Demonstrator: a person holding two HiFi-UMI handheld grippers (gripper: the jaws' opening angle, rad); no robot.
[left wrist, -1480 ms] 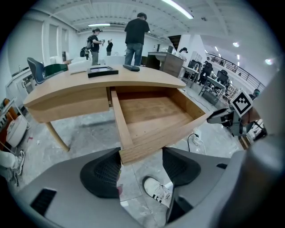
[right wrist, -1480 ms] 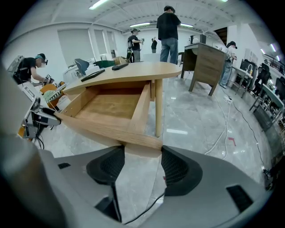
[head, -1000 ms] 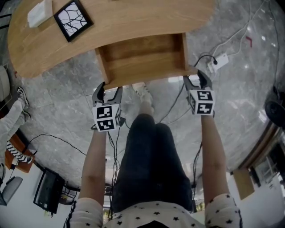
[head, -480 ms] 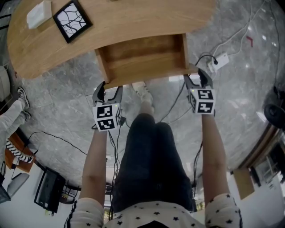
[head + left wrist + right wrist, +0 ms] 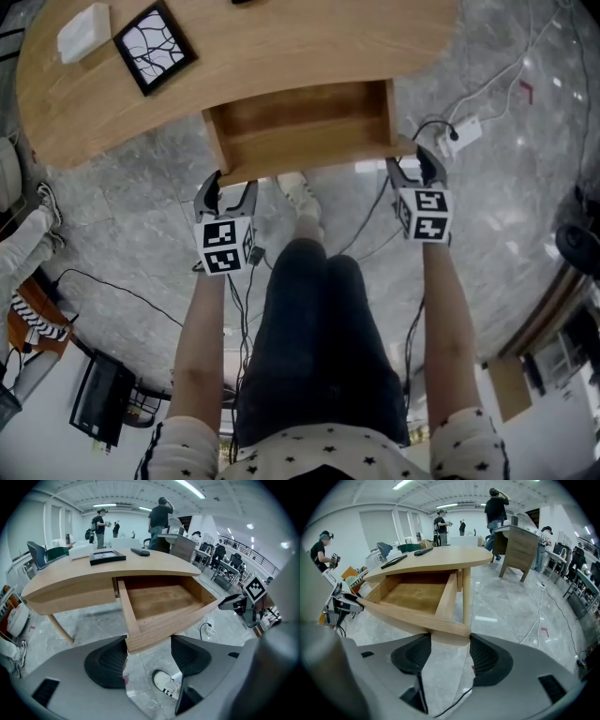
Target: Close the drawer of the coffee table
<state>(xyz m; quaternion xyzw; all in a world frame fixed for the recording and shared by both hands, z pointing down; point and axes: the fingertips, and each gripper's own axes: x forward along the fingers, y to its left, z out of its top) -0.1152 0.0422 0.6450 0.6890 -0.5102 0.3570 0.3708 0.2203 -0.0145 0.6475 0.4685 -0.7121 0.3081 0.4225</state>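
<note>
Claws first: from the head view I see the left claw (image 5: 225,192) and the right claw (image 5: 417,167) at the two front corners of the drawer (image 5: 305,122). The drawer stands pulled well out from under the table (image 5: 281,47), on its near edge. A frame (image 5: 153,42) lies near the table's left end.

In the left gripper view, that claw's jaws are spread. The drawer's front left corner sits right at the gap between them, with a shoe (image 5: 166,684) on the floor below.

In the right gripper view, I find those jaws spread too, with the drawer's front right corner at their gap.
</note>
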